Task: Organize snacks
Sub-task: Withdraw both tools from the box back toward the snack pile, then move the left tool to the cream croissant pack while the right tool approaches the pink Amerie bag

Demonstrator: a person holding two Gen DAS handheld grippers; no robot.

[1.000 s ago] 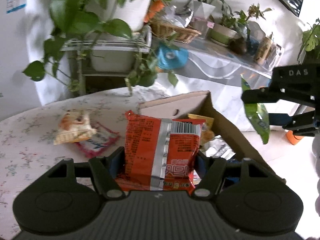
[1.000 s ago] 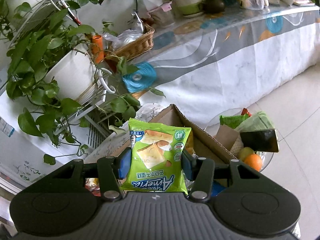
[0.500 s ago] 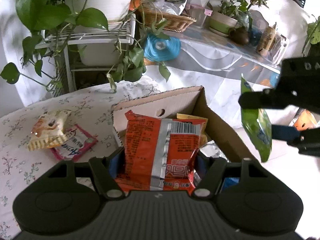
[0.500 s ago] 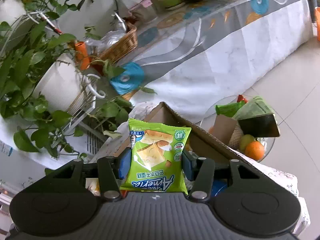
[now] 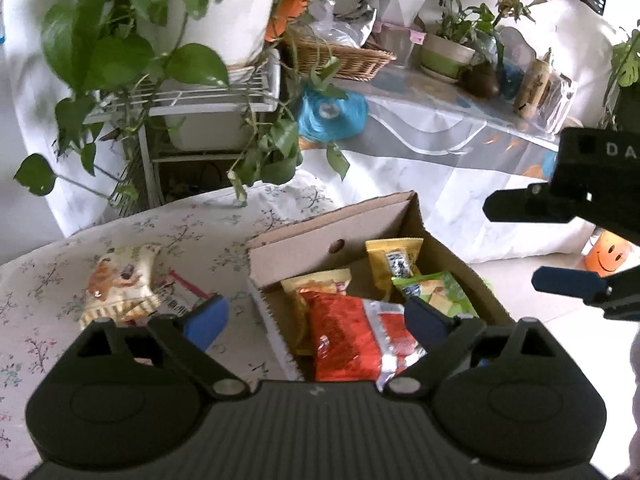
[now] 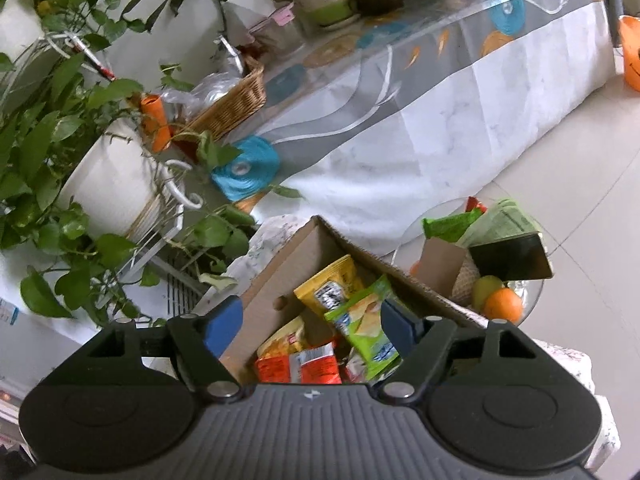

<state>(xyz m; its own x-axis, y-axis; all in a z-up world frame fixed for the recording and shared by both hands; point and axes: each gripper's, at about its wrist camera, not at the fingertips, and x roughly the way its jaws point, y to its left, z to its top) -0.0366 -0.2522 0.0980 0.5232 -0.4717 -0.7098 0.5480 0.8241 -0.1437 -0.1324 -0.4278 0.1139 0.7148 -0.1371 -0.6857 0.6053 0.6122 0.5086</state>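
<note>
A cardboard box (image 5: 320,240) (image 6: 296,256) on the flowered table holds several snack packs. The red pack (image 5: 352,336) (image 6: 304,368) lies inside it, below my left gripper (image 5: 316,320), whose jaws are opening with nothing pressed between them. The green pack (image 6: 364,328) (image 5: 436,292) lies in the box too, under my right gripper (image 6: 312,324), also opening and holding nothing. A yellow pack (image 5: 394,260) (image 6: 332,284) leans at the box's far end. The right gripper's fingers (image 5: 528,208) hang at the right of the left wrist view.
A cream pack (image 5: 120,284) and a pink-and-white pack (image 5: 176,300) lie on the tablecloth left of the box. Potted plants on a white rack (image 5: 208,96) stand behind. A long covered table (image 6: 400,92) runs at the back. A glass bowl with fruit (image 6: 496,300) sits right of the box.
Both grippers have opened. The red pack dropped from the left gripper into the box, and the green pack dropped from the right gripper into it. The left hand moved toward the box.
</note>
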